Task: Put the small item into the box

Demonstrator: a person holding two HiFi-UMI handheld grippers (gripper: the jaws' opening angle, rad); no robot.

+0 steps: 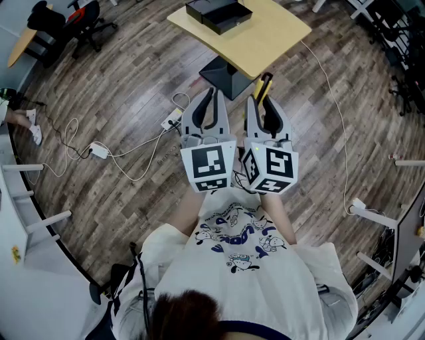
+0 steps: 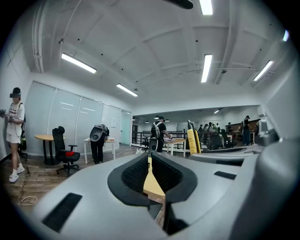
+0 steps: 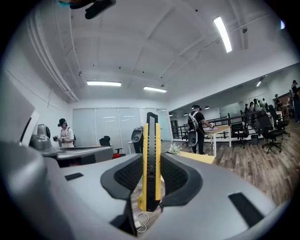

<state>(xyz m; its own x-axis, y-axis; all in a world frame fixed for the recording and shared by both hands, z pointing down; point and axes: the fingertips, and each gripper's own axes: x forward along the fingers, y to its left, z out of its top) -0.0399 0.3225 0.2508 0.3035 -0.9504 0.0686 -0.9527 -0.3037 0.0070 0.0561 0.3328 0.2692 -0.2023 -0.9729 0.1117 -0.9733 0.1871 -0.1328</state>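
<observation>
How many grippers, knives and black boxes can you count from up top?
Grippers: 2, the left gripper and the right gripper
Knife: 1, yellow, in the right gripper
Box: 1, black
Total: 4

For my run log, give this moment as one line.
right gripper: holds utility knife | left gripper: shut, empty | black box: on table

White T-shirt [image 1: 199, 265], blue print [image 1: 238, 234]; grey left gripper [image 1: 212, 93], right gripper [image 1: 263, 101].
</observation>
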